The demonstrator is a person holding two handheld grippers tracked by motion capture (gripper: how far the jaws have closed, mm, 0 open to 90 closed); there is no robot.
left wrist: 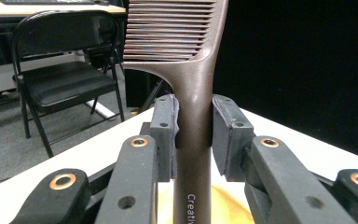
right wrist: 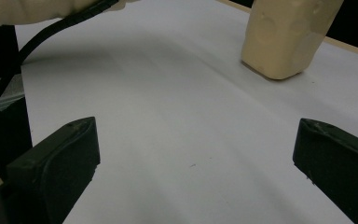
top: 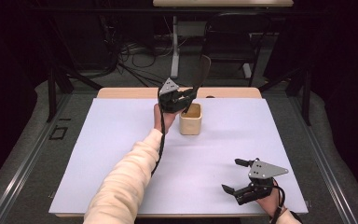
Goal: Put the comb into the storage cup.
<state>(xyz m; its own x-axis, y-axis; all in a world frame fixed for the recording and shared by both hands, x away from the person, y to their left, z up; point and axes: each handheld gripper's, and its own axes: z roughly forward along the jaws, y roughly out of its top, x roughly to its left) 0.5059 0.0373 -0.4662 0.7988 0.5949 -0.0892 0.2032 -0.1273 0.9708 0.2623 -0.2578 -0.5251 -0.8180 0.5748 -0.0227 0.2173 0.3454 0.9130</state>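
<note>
The left gripper clamps a brown comb by its handle, long axis upright, teeth on top, the handle's lower end directly above the cream cup at mid-table. The right gripper (jaws wide, holding nothing) rests well apart at the near edge.

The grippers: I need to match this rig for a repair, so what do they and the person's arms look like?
Both the left gripper and the right gripper are black, with two blocky jaws, brass-coloured rivets at the links and a grey three-cornered plate on top. A black cable trails along the cream sleeve.
</note>
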